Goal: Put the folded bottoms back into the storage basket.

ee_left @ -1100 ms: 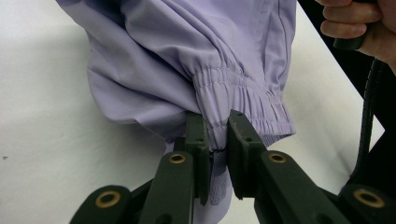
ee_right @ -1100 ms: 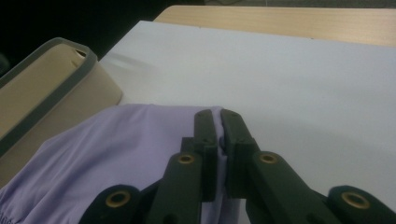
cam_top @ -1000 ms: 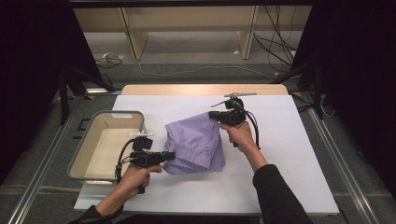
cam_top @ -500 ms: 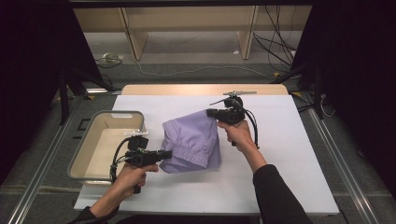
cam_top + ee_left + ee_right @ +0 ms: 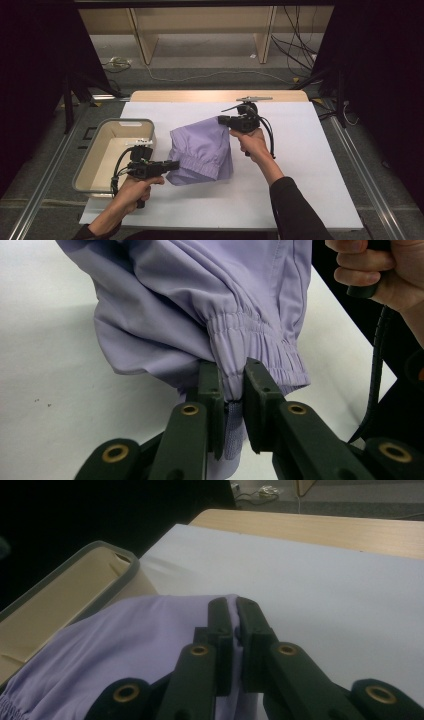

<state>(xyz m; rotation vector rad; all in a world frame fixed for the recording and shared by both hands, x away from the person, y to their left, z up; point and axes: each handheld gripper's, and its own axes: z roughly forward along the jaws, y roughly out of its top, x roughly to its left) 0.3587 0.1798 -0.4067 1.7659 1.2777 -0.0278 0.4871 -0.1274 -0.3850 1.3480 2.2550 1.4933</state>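
From the high view, we hold the lilac garment (image 5: pixel 202 152) above the white table cover (image 5: pixel 300 190), beside the beige bin (image 5: pixel 95 165); the left gripper (image 5: pixel 172 165) and right gripper (image 5: pixel 222 120) should travel together, keeping the cloth taut. Beyond lie wooden shelving (image 5: pixel 200 30) and floor cables (image 5: pixel 210 75).

In the left gripper view, our jaws clamp the elastic cuff (image 5: pixel 250 335).

In the right gripper view, ours pinch a fabric edge (image 5: pixel 125 645); we should keep it clear of the bin's rim (image 5: pixel 100 555).

The garment (image 5: pixel 202 152) hangs between both grippers, right of the bin (image 5: pixel 95 150).
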